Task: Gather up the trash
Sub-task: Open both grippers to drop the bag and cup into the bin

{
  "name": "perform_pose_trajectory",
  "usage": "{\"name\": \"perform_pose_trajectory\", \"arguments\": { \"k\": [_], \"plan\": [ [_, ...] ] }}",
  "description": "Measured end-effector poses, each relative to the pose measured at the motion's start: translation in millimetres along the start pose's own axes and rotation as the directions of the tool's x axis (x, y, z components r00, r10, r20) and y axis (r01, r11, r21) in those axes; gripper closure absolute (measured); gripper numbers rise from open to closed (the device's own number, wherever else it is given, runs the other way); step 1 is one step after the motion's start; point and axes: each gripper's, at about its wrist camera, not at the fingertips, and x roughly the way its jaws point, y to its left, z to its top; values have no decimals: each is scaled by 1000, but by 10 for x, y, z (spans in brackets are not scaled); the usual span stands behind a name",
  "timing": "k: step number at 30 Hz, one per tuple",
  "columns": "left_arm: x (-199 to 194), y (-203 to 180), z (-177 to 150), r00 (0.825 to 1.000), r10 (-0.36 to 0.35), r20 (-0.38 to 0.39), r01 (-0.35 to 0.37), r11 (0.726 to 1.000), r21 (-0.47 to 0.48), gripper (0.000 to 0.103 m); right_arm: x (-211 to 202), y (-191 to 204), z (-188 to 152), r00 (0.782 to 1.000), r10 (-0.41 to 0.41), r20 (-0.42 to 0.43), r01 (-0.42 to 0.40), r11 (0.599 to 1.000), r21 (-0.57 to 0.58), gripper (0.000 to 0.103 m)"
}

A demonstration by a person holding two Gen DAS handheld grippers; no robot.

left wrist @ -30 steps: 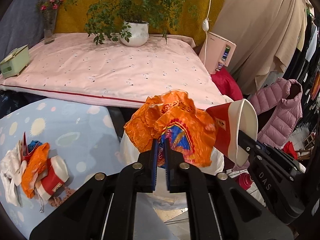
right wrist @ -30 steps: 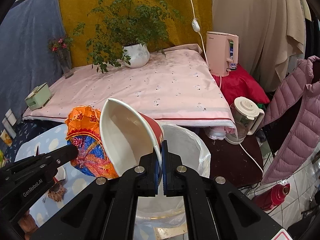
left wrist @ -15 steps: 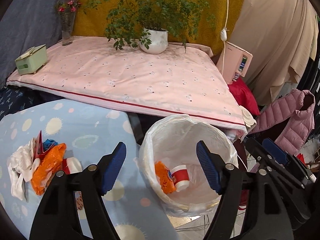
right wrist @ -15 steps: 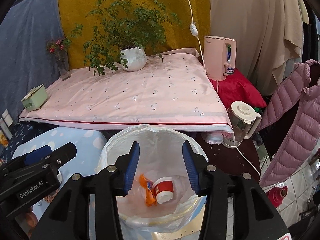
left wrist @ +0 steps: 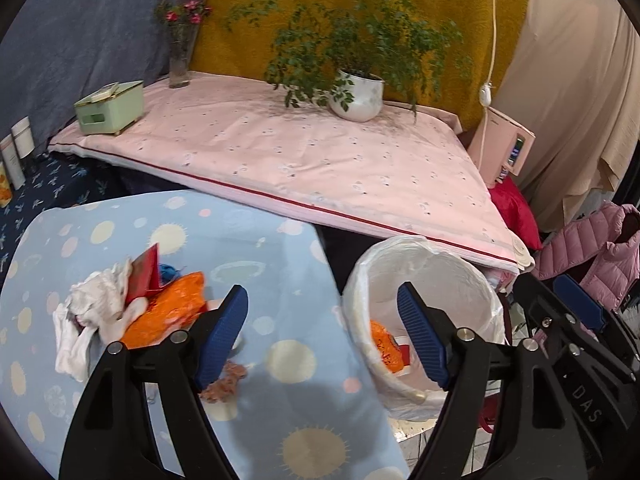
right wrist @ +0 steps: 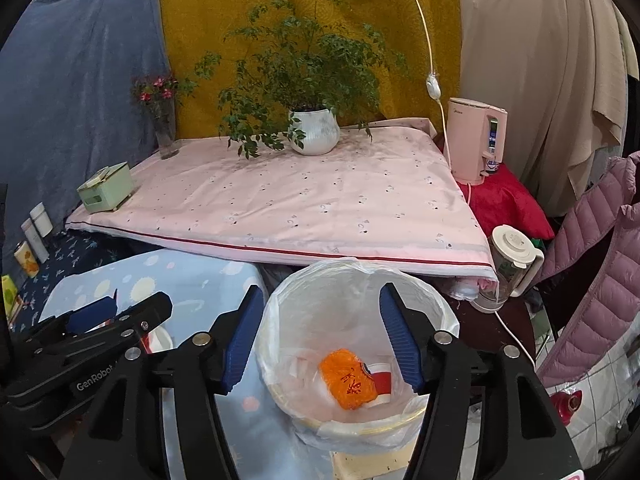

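Trash (left wrist: 132, 312) heaped on table only in left view; both claws wide, empty.

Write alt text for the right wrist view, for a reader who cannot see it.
The open, empty right gripper hangs over a white bag-lined trash bin that holds an orange wrapper and a red and white paper cup. The left gripper reaches in at the lower left above a blue spotted tablecloth. Behind is a pink-covered table with a potted plant.
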Motion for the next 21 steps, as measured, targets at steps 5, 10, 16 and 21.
{"name": "perform_pose_trajectory", "arguments": {
  "k": [5, 10, 16, 21],
  "plan": [
    [-89, 317, -88, 998, 60, 4, -60, 998, -26, 22, -39, 281, -36, 999, 38, -9, -38, 999, -37, 43],
    [-153, 688, -195, 993, 121, -2, -121, 990, -68, 18, -39, 580, -100, 997, 78, -29, -79, 995, -65, 43],
    [-225, 1175, -324, 982, 186, -20, -187, 973, -133, 15, -42, 927, -173, 992, 118, -49, -122, 987, -102, 41],
    [-242, 1590, -440, 971, 235, -48, -240, 954, -181, 13, -12, 1185, -259, 987, 146, -68, -154, 980, -129, 35]
  ]
}}
